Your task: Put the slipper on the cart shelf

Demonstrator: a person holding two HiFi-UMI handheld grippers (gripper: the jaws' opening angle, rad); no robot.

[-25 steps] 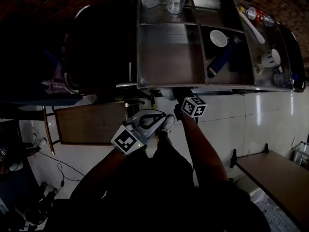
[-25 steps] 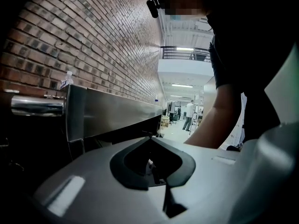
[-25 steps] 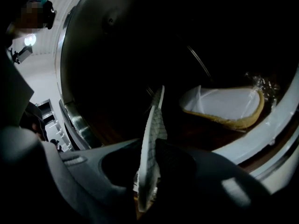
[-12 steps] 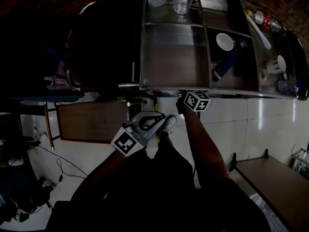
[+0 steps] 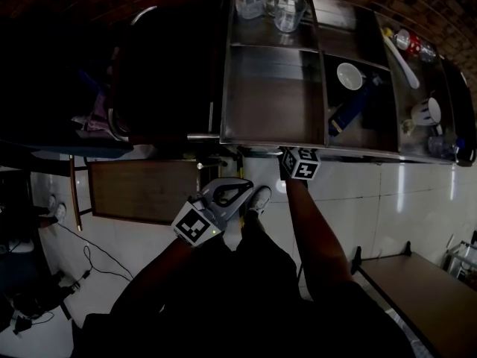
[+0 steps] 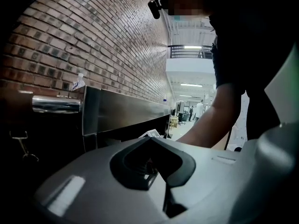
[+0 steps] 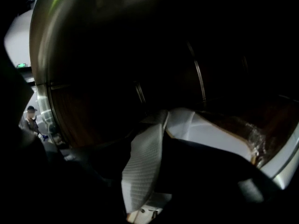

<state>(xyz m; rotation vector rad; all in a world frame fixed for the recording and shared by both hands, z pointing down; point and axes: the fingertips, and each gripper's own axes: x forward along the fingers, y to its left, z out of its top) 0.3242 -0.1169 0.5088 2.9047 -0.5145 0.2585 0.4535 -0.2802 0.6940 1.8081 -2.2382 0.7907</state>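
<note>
Left gripper (image 5: 215,202) clamps the grey slipper (image 5: 228,191) out over the floor, just short of the cart shelf (image 5: 272,103) and beside the person's shoe (image 5: 259,197). Right gripper (image 5: 298,162) sits at the cart's edge, one pale pad (image 7: 142,171) showing; too dark to tell whether its jaws are apart

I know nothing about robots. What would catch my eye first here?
A steel cart fills the top of the head view, its trays holding a white bowl and a glass. In front of it, the left gripper hangs shut and empty, while the right gripper, at the cart's edge, clamps a white textured slipper.
</note>
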